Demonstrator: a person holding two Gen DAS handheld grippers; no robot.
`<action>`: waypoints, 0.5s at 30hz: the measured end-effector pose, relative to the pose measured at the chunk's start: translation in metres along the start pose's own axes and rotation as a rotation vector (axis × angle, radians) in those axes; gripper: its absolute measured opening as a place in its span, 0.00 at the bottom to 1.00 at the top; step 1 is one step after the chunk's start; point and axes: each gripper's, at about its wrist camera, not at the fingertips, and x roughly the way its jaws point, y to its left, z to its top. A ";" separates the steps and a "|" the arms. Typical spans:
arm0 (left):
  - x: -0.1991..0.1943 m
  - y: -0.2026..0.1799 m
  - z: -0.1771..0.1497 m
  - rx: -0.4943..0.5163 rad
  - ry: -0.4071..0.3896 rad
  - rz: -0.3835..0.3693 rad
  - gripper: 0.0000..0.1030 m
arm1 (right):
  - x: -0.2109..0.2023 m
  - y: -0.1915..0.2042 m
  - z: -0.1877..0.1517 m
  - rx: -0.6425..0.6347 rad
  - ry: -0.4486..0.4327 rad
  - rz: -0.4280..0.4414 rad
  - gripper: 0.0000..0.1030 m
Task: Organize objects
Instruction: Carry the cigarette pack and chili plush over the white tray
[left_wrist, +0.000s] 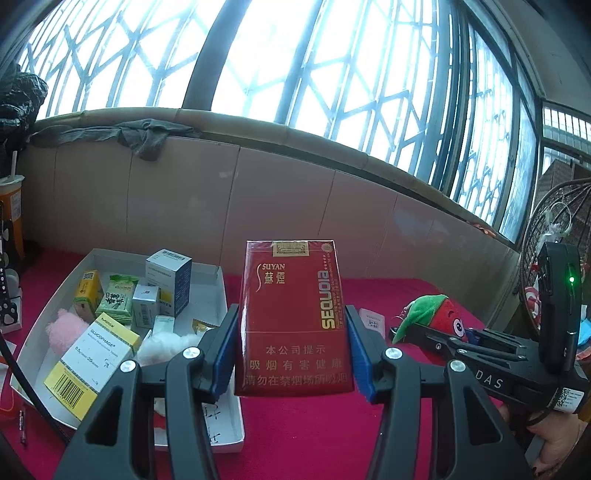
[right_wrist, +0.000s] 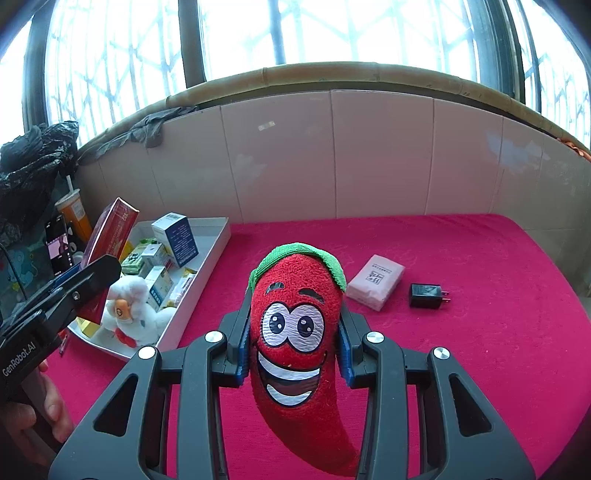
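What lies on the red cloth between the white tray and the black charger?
In the right wrist view, between the white tray and the black charger lies a pink tissue pack; the held chili plush hides part.

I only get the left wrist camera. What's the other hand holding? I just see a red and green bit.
Observer: The right tongs are shut on a red chili toy with a big smiling face.
Operator: Is anything lying on the cloth over there?
Observer: Yes, a black charger lies on the cloth, just right of some tissues.
Operator: My left tongs hold the pack. What's that white fluff in the tray?
Observer: It's a white chicken plush with an orange face, at the tray's near end.
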 end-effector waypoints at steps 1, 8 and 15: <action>-0.001 0.002 0.000 -0.005 -0.001 0.003 0.52 | 0.001 0.002 0.000 0.000 0.003 0.003 0.35; -0.004 0.016 0.000 -0.028 -0.009 0.015 0.52 | 0.005 0.020 0.002 -0.030 0.007 0.016 0.35; -0.008 0.036 0.001 -0.061 -0.021 0.039 0.52 | 0.010 0.042 0.007 -0.060 0.010 0.033 0.35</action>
